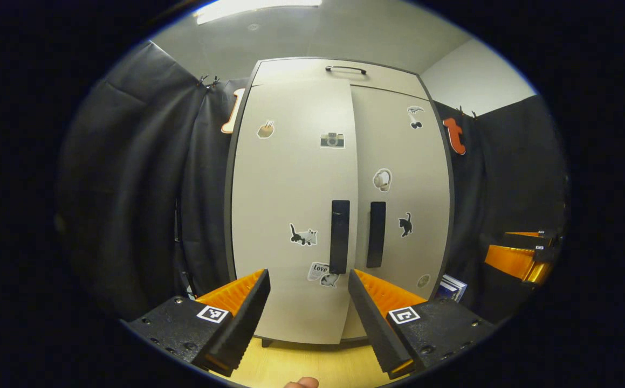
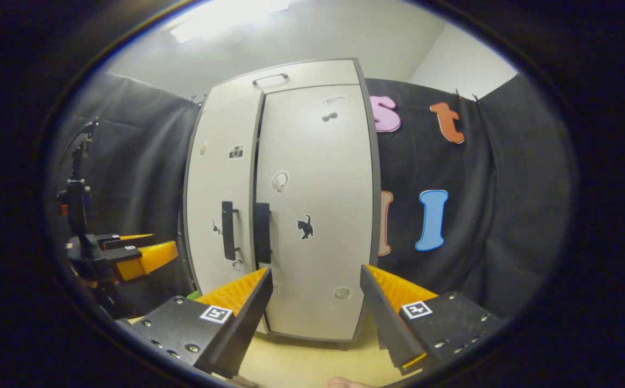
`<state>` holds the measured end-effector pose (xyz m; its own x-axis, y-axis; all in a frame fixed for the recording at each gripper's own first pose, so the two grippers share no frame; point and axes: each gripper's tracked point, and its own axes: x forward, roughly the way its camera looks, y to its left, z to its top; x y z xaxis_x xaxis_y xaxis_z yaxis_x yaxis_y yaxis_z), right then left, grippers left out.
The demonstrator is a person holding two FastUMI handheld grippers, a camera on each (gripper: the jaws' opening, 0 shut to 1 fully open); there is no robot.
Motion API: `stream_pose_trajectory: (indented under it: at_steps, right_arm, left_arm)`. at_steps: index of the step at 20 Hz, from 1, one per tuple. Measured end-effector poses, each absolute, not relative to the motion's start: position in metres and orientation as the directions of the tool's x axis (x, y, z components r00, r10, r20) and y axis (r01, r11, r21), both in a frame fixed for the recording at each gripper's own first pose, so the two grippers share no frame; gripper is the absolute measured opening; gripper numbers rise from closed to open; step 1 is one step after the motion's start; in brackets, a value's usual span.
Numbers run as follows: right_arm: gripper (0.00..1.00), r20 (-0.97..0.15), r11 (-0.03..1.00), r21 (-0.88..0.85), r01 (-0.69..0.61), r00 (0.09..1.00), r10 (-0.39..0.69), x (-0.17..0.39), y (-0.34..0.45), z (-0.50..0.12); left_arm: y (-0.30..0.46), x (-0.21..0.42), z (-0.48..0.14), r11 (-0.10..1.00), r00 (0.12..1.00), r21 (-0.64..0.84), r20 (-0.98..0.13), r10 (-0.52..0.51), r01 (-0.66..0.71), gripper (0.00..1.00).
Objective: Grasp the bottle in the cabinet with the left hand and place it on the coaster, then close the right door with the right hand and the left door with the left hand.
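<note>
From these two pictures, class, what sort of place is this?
Probably a recording booth, not a home: black cloth walls, a lone cabinet decorated with stickers, and two open handheld grippers.

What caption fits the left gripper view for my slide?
Open left gripper faces a white cabinet whose left door sits slightly ajar beside the right door.

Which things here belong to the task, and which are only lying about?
For the task: cabinet, left door, right door, left gripper, right gripper.

Only lying about: blue-and-white box beside the cabinet, tripod.
</note>
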<state>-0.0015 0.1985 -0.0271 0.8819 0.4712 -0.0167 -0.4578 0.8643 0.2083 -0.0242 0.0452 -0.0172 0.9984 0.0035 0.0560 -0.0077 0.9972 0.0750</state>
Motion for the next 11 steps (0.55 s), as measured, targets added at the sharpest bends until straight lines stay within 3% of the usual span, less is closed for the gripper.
stream_pose_trajectory:
  at_steps: [11]
  right_arm:
    - [0.98, 0.014, 0.908, 0.219, -0.358, 0.931, 0.364, -0.032, 0.146, -0.013]
  left_arm:
    - [-0.002, -0.026, -0.012, 0.995, 0.994, -0.015, 0.057, -0.093, 0.094, 0.92]
